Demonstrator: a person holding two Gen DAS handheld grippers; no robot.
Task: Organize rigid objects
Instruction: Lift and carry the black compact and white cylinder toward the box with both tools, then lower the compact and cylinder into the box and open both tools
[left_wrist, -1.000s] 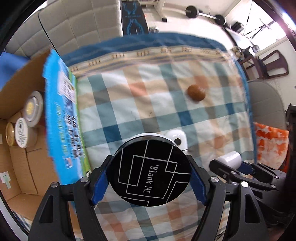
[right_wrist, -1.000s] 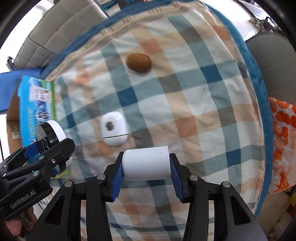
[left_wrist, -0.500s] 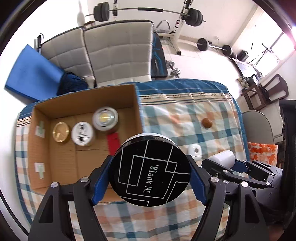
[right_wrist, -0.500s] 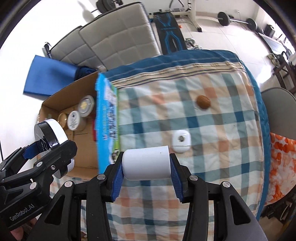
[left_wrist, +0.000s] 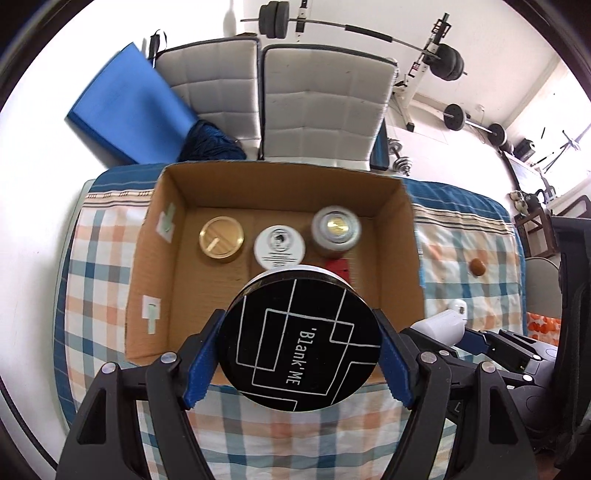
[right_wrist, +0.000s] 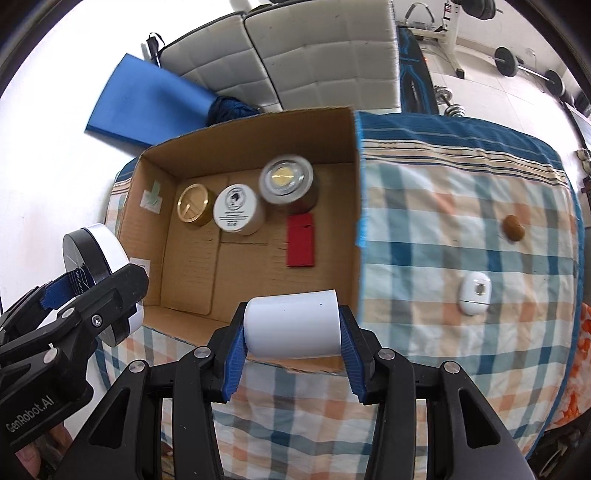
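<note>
My left gripper (left_wrist: 299, 347) is shut on a round black-lidded jar (left_wrist: 300, 341) marked "Blank ME", held high over the front of an open cardboard box (left_wrist: 142, 258). My right gripper (right_wrist: 293, 330) is shut on a white cylinder (right_wrist: 293, 326), held above the box's (right_wrist: 360, 206) front right corner. In the box stand a gold tin (left_wrist: 221, 238), a white-lidded jar (left_wrist: 279, 245) and a clear-lidded jar (left_wrist: 335, 230), with a red card (right_wrist: 301, 240) lying flat. A white oval device (right_wrist: 474, 293) and a brown oval piece (right_wrist: 514, 228) lie on the checked cloth to the right.
The box sits on a table under a checked cloth (right_wrist: 443, 206). Behind it are two grey padded chairs (left_wrist: 321, 99), a blue mat (left_wrist: 129, 107) and weight-lifting gear (left_wrist: 443, 62). Orange patterned fabric (left_wrist: 543, 323) lies at the far right.
Both grippers have risen and swung left with their loads, from low over the cloth to high above the box. The box's inside now shows in both views.
</note>
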